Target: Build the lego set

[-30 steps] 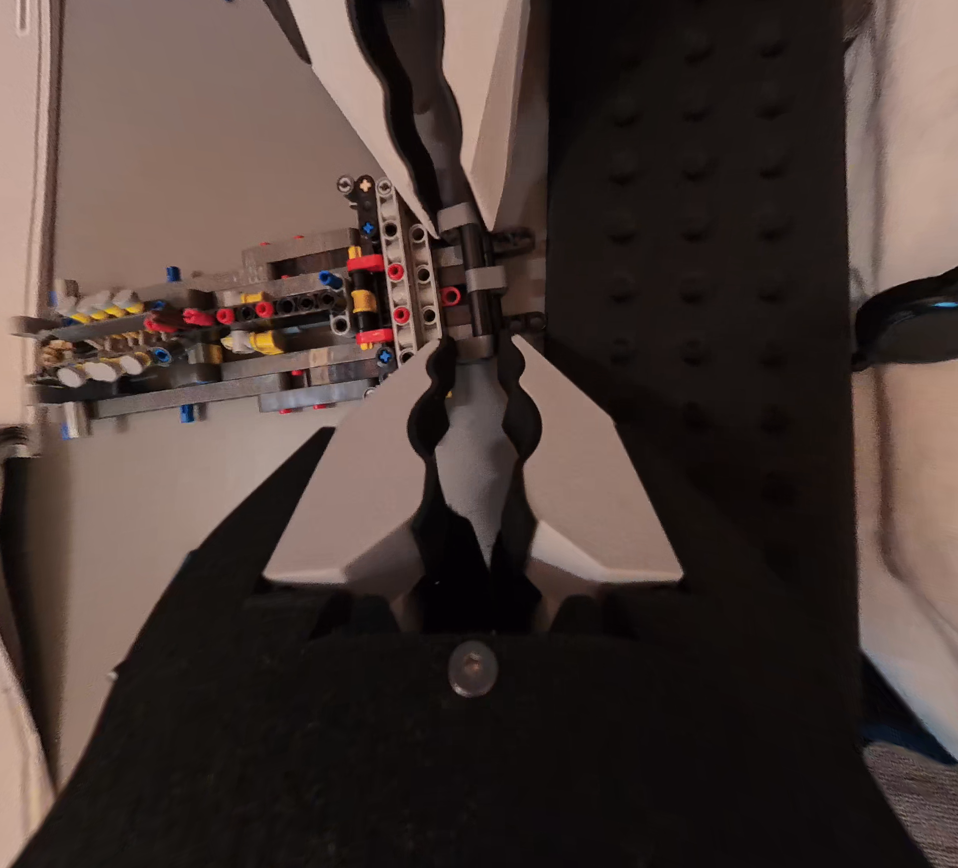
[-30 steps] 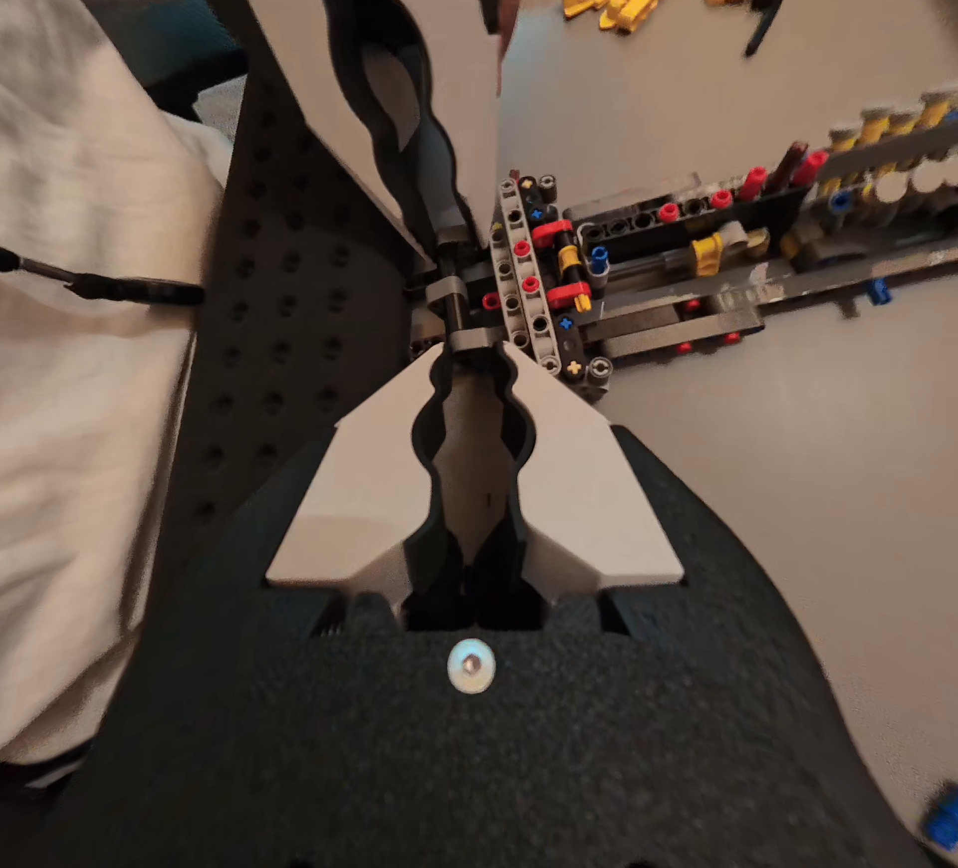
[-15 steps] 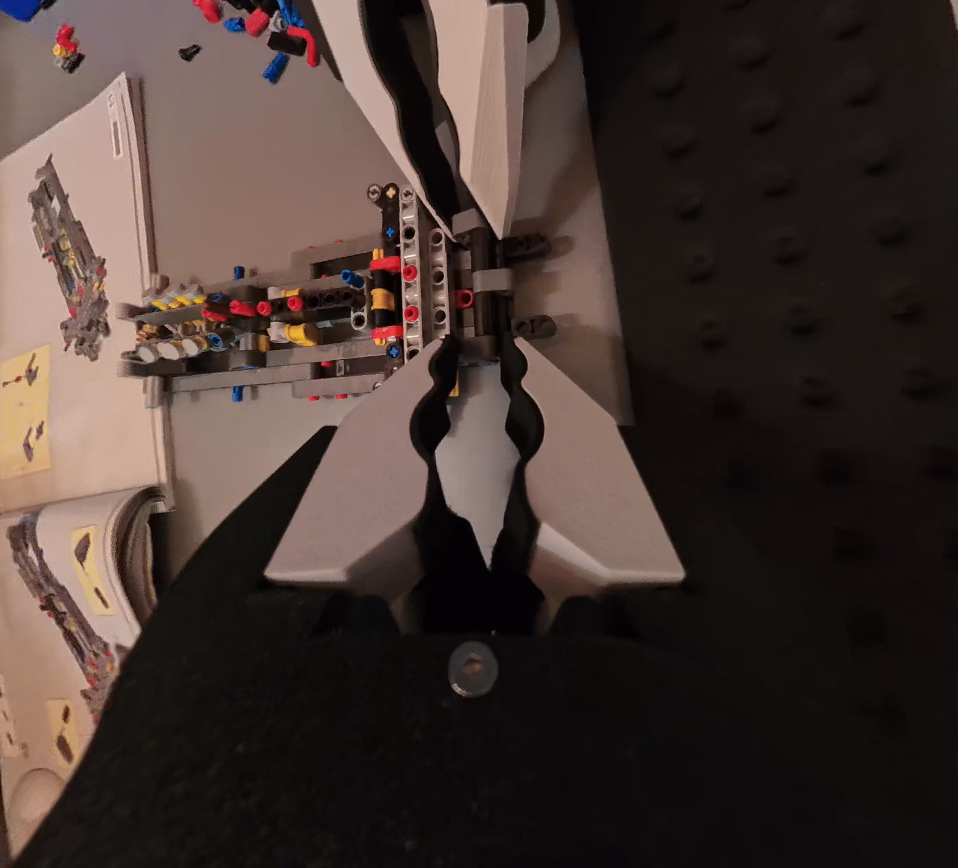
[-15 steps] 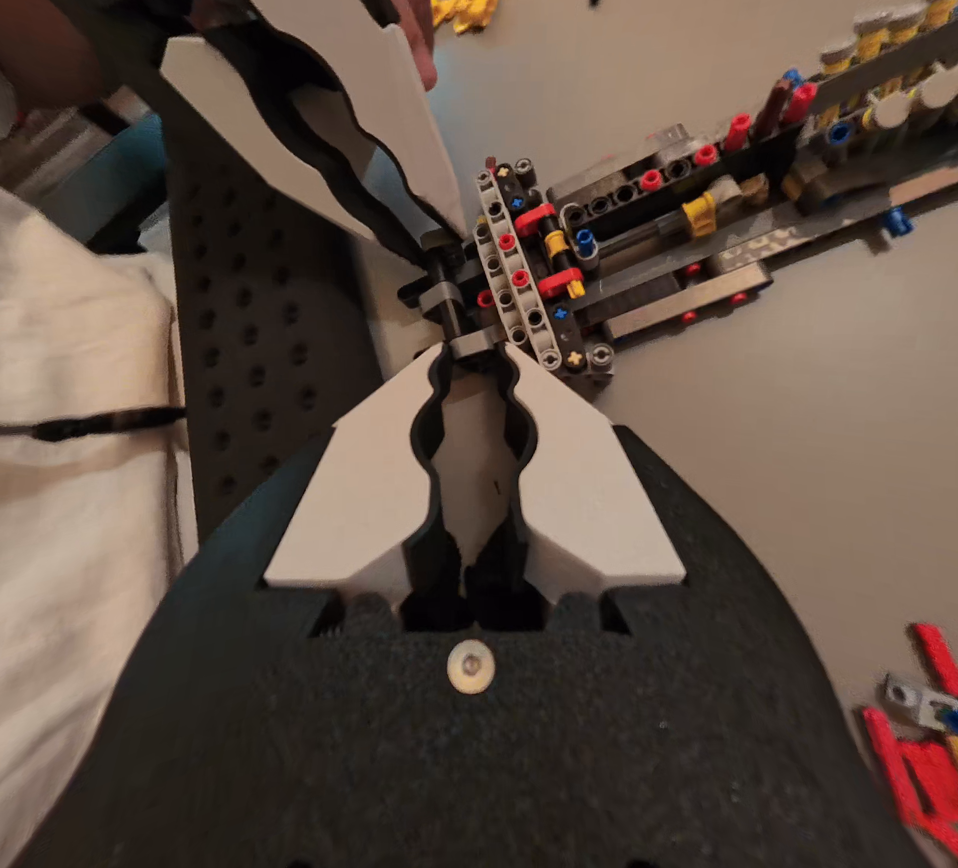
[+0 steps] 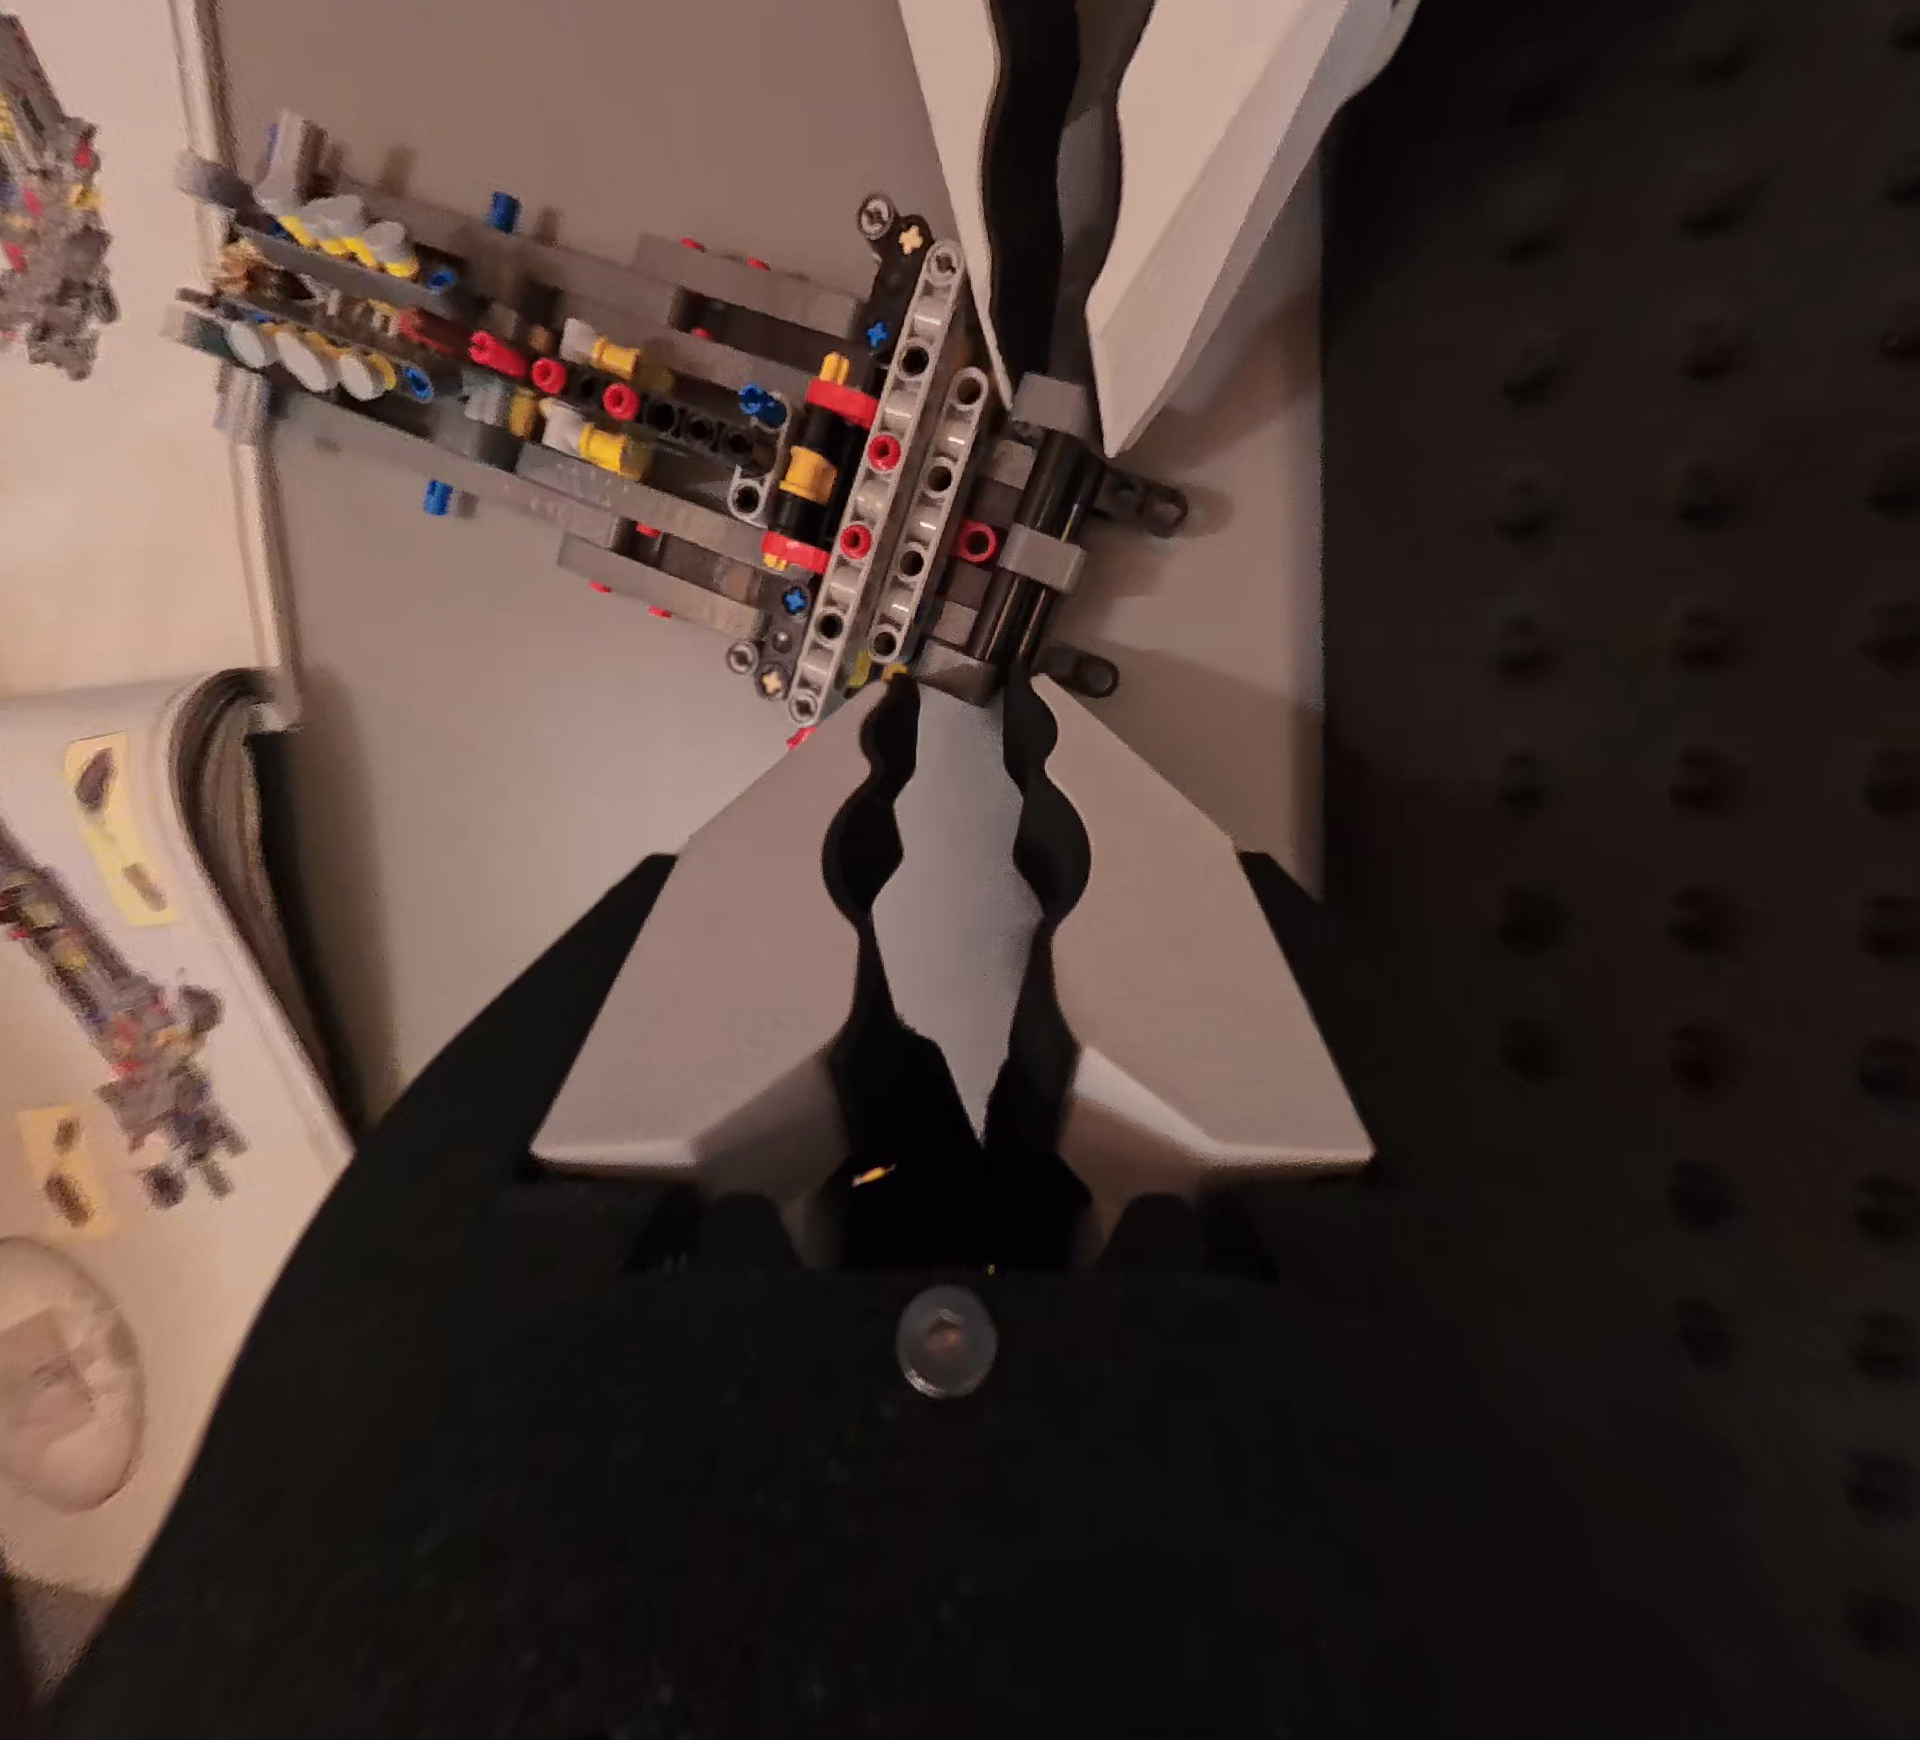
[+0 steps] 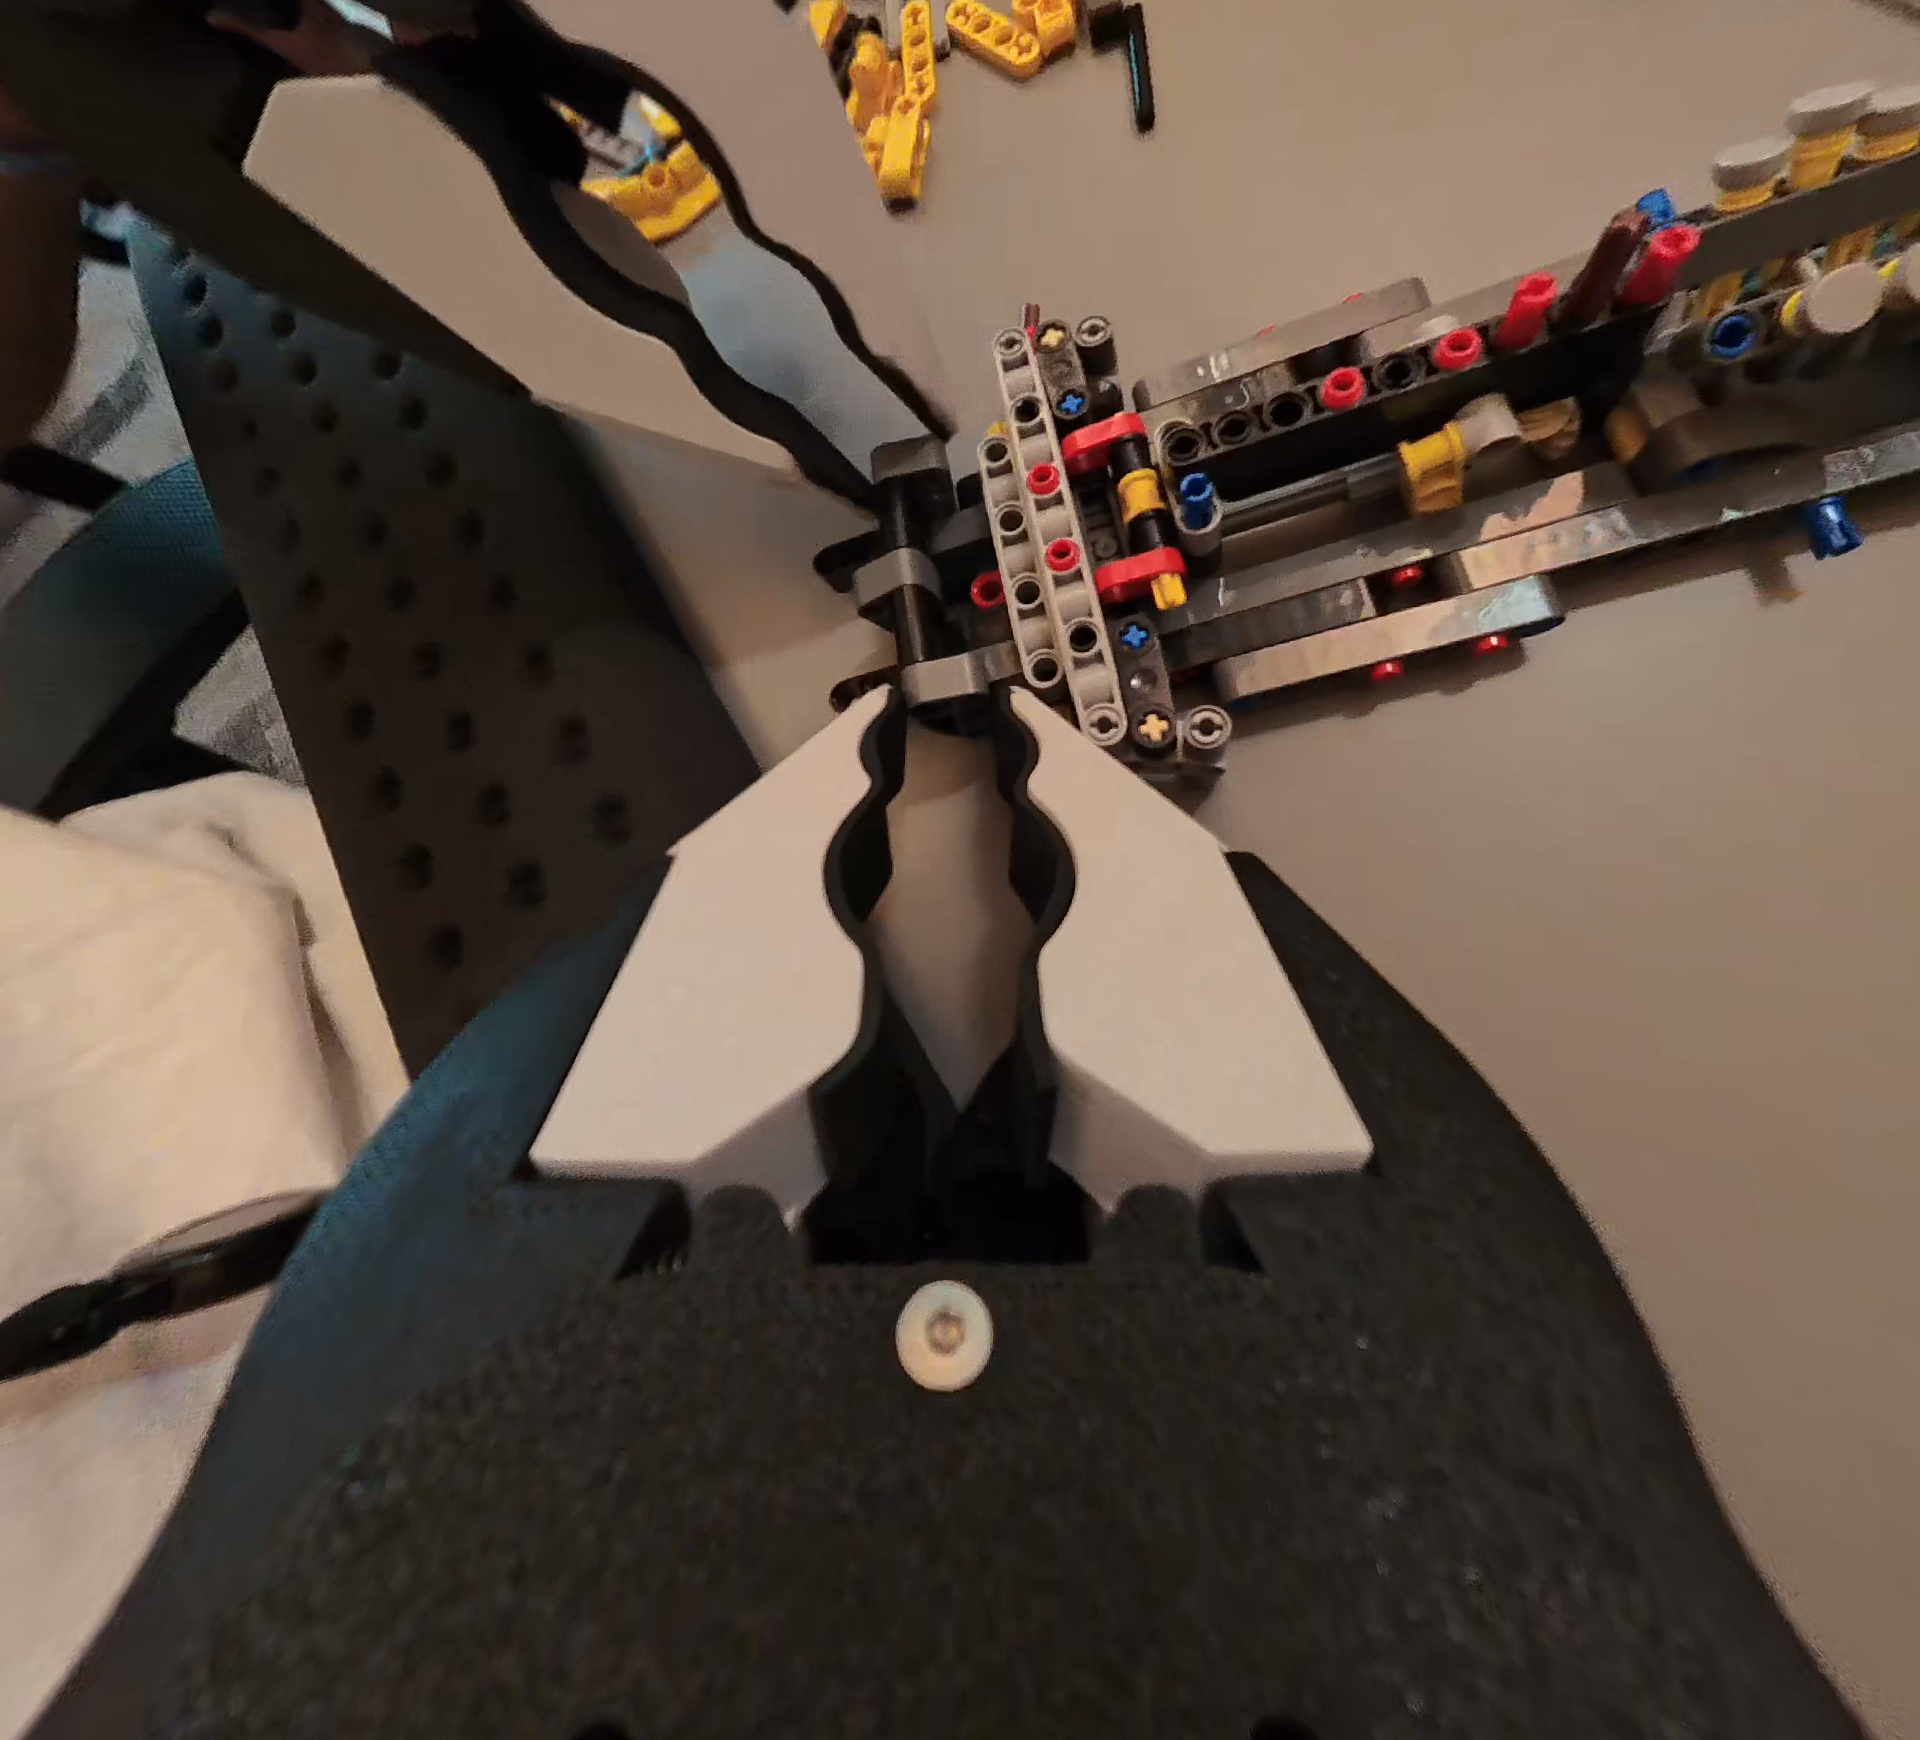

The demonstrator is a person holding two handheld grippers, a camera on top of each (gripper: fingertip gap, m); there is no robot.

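A long lego assembly (image 5: pixel 644 443) of grey beams with red, blue and yellow pins lies on the grey table; it also shows in the right wrist view (image 6: pixel 1351 464). A black axle (image 5: pixel 1039 537) with grey connectors crosses its near end. My left gripper (image 5: pixel 956 688) is shut on the grey connector at one end of that axle. My right gripper (image 6: pixel 951 703) is shut on the connector at the other end. Each gripper faces the other across the axle (image 6: pixel 914 578): the right one (image 5: pixel 1055 423) comes in from the top, the left one (image 6: pixel 904 469) from the upper left.
An open instruction booklet (image 5: pixel 94 547) lies left of the assembly. Loose yellow and black pieces (image 6: pixel 914 28) are scattered at the far side of the table. A black perforated panel (image 6: pixel 416 547) and white cloth (image 6: pixel 135 1015) sit just behind the axle end. One gripper's finger ends stand about 5 cm off the other's.
Both grips have held. The assembly has turned on the table, its far end swinging, and the two grippers have swung with it; the left camera now sits closer to the model.
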